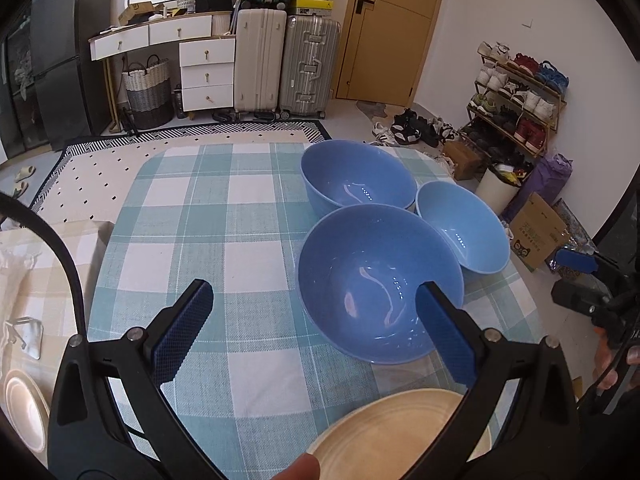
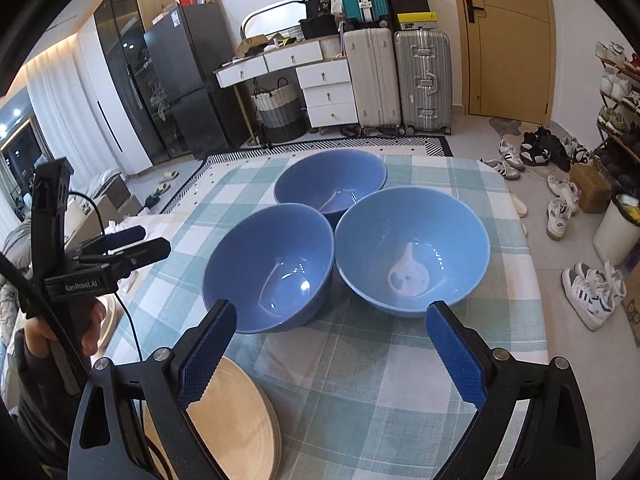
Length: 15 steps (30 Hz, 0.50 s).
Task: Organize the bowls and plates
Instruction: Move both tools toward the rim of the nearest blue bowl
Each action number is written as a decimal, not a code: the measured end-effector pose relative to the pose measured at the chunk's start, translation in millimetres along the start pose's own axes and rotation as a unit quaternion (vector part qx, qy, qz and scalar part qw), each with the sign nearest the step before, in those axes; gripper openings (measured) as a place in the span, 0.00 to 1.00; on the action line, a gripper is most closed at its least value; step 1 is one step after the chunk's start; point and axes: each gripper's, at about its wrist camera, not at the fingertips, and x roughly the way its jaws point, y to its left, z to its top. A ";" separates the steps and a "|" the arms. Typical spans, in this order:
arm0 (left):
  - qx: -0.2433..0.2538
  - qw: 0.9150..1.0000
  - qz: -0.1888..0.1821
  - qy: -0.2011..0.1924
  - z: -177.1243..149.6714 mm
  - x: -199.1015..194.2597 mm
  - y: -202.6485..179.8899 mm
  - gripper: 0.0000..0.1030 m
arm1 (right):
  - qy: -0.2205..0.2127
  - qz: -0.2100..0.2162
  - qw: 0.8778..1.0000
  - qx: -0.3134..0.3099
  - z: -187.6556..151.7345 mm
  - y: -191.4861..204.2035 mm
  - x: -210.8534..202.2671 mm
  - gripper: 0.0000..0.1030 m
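Three blue bowls (image 2: 272,264) stand touching at the centre of the frame, and beige plates (image 2: 236,412) lie stacked at lower left. The bowls look glossy, stiff and breakable, probably slippery, so a pinch on the rim seems best. Both the left gripper (image 1: 316,332) and the right gripper (image 2: 332,352) are spread wide and hold nothing. The checked cloth (image 2: 360,380) looks soft; suitcases (image 2: 396,80) stand at the top.

Three blue bowls (image 2: 412,256) and cream plates (image 2: 236,412) on a tablecloth (image 1: 224,208) checked teal and white; gripper pads (image 2: 456,352) dark blue.
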 end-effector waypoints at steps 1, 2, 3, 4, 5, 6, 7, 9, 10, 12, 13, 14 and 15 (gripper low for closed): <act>0.001 1.000 0.001 0.003 0.7 4.0 0.0 0.98 | 0.004 0.003 1.000 0.003 0.5 -0.9 4.8 0.94; 0.001 1.000 0.002 0.006 1.4 9.0 0.8 0.98 | 0.006 0.005 1.000 0.006 1.2 -1.2 8.2 0.94; 0.000 1.000 0.002 0.009 1.8 13.2 1.8 0.98 | 0.010 0.008 1.000 0.008 0.6 -0.3 12.2 0.94; -0.001 1.000 0.001 0.012 1.7 17.0 3.2 0.98 | 0.013 0.010 1.000 0.009 1.1 -0.3 16.5 0.94; -0.003 1.000 0.002 0.016 1.4 21.4 5.0 0.98 | 0.016 0.013 1.000 0.010 1.6 0.2 20.8 0.94; -0.004 1.000 0.003 0.020 1.6 26.2 6.6 0.98 | 0.021 0.016 1.000 0.010 0.9 2.0 25.0 0.94; -0.005 1.000 0.003 0.022 1.0 30.4 8.2 0.98 | 0.026 0.020 0.999 0.010 1.4 2.7 29.8 0.94; -0.009 1.000 0.003 0.027 -1.0 37.3 12.0 0.98 | 0.035 0.027 0.999 0.011 0.0 4.2 37.8 0.94; -0.010 1.000 0.003 0.030 -1.6 41.1 13.7 0.98 | 0.039 0.031 0.999 0.011 -0.9 5.0 41.5 0.94; -0.012 0.999 0.006 0.033 -2.5 49.8 17.2 0.98 | 0.047 0.035 0.998 0.014 -2.7 8.4 49.5 0.94; -0.009 0.999 0.011 0.035 -3.0 54.6 17.6 0.98 | 0.052 0.038 0.998 0.014 -3.7 9.5 54.9 0.94; -0.005 0.999 0.017 0.038 -3.7 60.8 17.9 0.98 | 0.057 0.042 0.997 0.015 -4.8 10.5 60.5 0.94; -0.004 0.999 0.018 0.043 -4.0 66.8 18.9 0.98 | 0.061 0.044 0.997 0.017 -5.5 11.7 65.7 0.94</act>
